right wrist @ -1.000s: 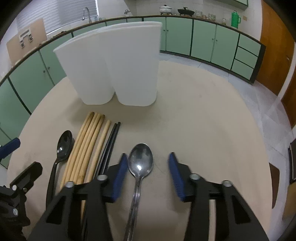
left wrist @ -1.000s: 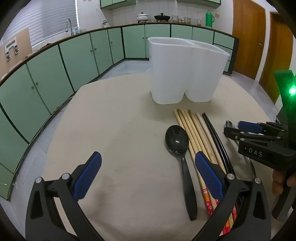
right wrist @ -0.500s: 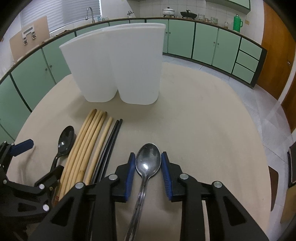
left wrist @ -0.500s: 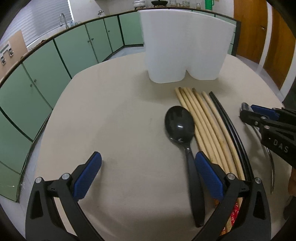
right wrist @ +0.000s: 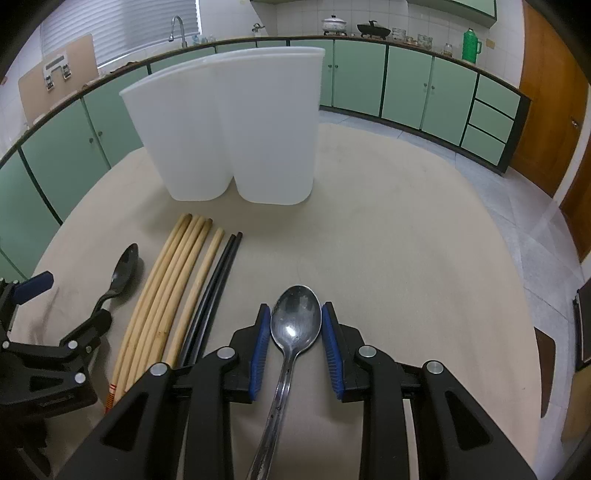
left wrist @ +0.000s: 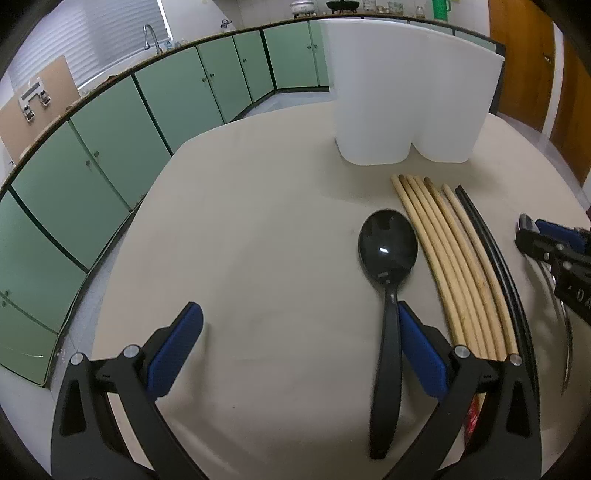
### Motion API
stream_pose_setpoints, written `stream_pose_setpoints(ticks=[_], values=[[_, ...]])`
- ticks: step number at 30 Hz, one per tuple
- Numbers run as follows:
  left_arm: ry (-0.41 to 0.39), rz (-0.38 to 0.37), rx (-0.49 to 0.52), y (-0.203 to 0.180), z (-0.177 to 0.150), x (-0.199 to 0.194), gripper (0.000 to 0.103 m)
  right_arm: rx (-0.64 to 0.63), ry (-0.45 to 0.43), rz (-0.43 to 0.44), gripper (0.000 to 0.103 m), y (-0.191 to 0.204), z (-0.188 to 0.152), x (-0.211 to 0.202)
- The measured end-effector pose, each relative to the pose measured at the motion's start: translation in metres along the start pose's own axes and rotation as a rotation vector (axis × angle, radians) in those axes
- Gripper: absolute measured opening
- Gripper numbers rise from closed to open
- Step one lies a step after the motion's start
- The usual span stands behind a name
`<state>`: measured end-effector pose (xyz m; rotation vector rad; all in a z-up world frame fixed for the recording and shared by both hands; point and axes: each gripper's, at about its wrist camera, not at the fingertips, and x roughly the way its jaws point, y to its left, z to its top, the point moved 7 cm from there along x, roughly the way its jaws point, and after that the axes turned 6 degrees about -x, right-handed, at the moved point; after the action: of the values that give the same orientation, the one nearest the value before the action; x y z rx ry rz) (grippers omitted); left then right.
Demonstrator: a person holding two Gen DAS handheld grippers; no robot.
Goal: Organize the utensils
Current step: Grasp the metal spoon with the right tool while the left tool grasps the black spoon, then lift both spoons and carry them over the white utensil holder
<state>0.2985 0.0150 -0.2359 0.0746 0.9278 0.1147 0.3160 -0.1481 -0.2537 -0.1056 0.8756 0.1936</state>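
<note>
A metal spoon (right wrist: 295,325) lies on the beige round table (right wrist: 406,240). My right gripper (right wrist: 294,345) has its blue pads against both sides of the spoon's bowl, shut on it. A black spoon (left wrist: 388,254) lies to the left; its handle runs between the fingers of my open left gripper (left wrist: 295,350), close to the right pad (left wrist: 421,354). Several wooden chopsticks (left wrist: 439,251) and a black pair (left wrist: 491,251) lie between the two spoons. A white two-compartment holder (right wrist: 236,125) stands upright behind them; its inside is hidden.
Green kitchen cabinets (left wrist: 110,147) curve around the room behind the table. A counter with pots (right wrist: 332,26) and a green jug (right wrist: 471,46) runs along the back. Wooden doors (right wrist: 546,110) stand at the right. The table edge (left wrist: 122,236) is near on the left.
My right gripper has closed from wide open onto the metal spoon's bowl. My left gripper has moved forward and right, so the black spoon's handle now lies between its fingers.
</note>
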Motion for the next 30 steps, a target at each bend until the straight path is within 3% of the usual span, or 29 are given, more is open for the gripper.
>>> stream_pose_setpoints(ticks=[6, 11, 20, 28, 30], values=[[0.000, -0.058, 0.016, -0.012, 0.018, 0.001, 0.098, -0.006, 0.002, 0.013, 0.028, -0.001, 0.000, 0.002], [0.006, -0.054, 0.034, -0.020, 0.031, 0.013, 0.098, -0.028, 0.009, 0.012, 0.028, 0.000, 0.001, 0.005], [0.042, -0.110, 0.031, -0.021, 0.033, 0.026, 0.095, -0.036, 0.030, 0.018, 0.029, 0.004, 0.006, 0.009], [0.050, -0.237, 0.040, -0.039, 0.034, 0.019, 0.036, -0.026, 0.038, 0.028, 0.028, 0.004, 0.010, 0.008], [0.046, -0.264, 0.040, -0.040, 0.033, 0.017, 0.034, -0.014, 0.012, 0.038, 0.028, 0.001, 0.010, 0.003]])
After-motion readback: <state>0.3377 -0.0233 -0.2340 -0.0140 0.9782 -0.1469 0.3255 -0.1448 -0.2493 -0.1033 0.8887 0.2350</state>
